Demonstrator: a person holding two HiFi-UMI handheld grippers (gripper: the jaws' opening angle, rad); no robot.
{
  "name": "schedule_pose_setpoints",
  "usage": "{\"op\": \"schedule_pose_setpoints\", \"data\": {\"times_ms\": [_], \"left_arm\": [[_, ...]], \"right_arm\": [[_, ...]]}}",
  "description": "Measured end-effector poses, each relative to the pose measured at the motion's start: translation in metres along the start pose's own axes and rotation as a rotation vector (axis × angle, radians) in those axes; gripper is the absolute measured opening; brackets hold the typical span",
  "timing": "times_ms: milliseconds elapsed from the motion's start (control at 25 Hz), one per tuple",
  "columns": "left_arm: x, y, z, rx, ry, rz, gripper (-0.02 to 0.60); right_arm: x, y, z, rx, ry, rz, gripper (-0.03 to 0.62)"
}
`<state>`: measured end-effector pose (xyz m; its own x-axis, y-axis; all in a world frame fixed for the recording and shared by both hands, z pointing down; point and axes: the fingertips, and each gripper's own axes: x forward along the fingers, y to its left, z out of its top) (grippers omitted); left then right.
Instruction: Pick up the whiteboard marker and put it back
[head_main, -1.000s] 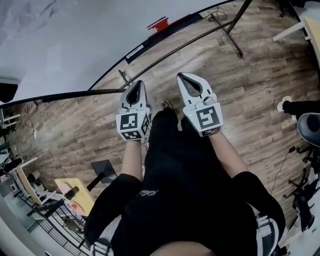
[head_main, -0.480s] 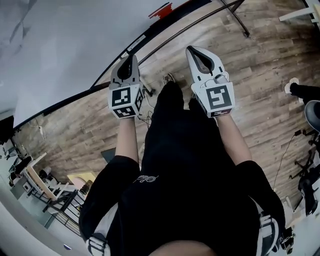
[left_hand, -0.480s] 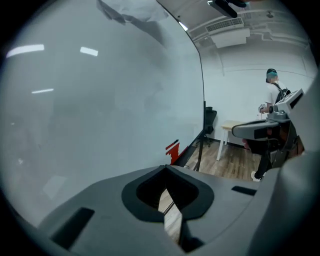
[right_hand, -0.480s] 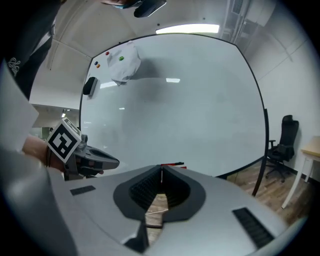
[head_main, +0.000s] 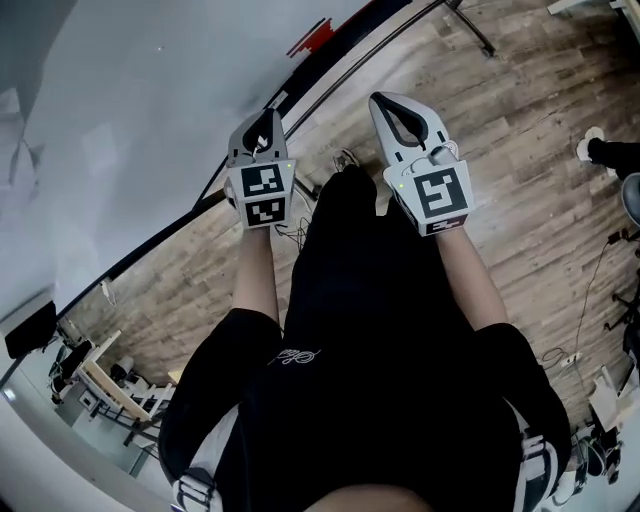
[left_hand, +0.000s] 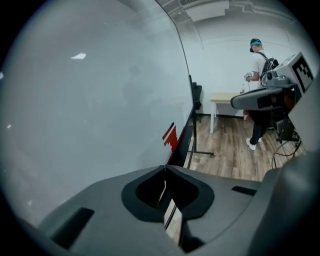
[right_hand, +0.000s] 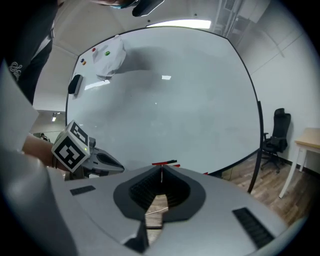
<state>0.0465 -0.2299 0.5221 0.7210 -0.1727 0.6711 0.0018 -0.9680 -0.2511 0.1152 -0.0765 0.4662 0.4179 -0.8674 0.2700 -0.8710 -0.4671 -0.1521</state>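
Looking down in the head view, both arms reach out over a wooden floor (head_main: 520, 120) toward a whiteboard (head_main: 130, 110) that fills the upper left. The left gripper (head_main: 264, 115) sits over the board's dark lower edge. The right gripper (head_main: 388, 100) is beside it, over the floor, clear of the board. A small red item, seemingly the whiteboard marker (head_main: 312, 36), lies on that lower edge further along toward the top, well apart from both grippers.

From the left gripper view, the jaws are pressed together at their tips with nothing between them. The board takes up the left side, and red shapes sit at its lower edge beyond the jaw tips. The right gripper shows at the right edge. Behind it, at the far end of the room, stand another person (left_hand: 258, 65), a light table (left_hand: 224, 98) and a dark chair (left_hand: 197, 96).

From the right gripper view, these jaws are also closed tip to tip and empty. Just past the tips a red stick with a dark end lies along the board's lower edge. The left gripper shows at the left, near that edge. High on the board, toward its upper left corner, are a dark eraser (right_hand: 75, 84) and a white sheet (right_hand: 111, 57).
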Motion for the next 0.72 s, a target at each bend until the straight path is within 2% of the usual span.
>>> {"op": "schedule_pose_setpoints", "data": {"times_ms": [200,320,480,520,640,720], "left_arm": [[0.026,0.006,-0.015,0.110,0.103,-0.007,0.008],[0.040,0.004,-0.031,0.197,0.195,-0.026,0.008],[0.053,0.003,-0.050,0.401,0.304,0.017,0.008],[0.056,0.002,-0.052,0.425,0.318,0.022,0.008],[0.064,-0.004,-0.061,0.412,0.354,-0.003,0.009],[0.069,-0.004,-0.063,0.442,0.375,-0.005,0.009]], "right_arm": [[0.009,-0.012,0.000,0.025,-0.009,-0.046,0.003],[0.010,-0.015,-0.003,0.041,-0.010,-0.071,0.003],[0.011,-0.019,-0.011,0.054,0.000,-0.094,0.003],[0.011,-0.021,-0.012,0.059,0.001,-0.100,0.003],[0.010,-0.026,-0.014,0.073,-0.003,-0.118,0.003],[0.008,-0.030,-0.014,0.077,-0.008,-0.132,0.003]]}}
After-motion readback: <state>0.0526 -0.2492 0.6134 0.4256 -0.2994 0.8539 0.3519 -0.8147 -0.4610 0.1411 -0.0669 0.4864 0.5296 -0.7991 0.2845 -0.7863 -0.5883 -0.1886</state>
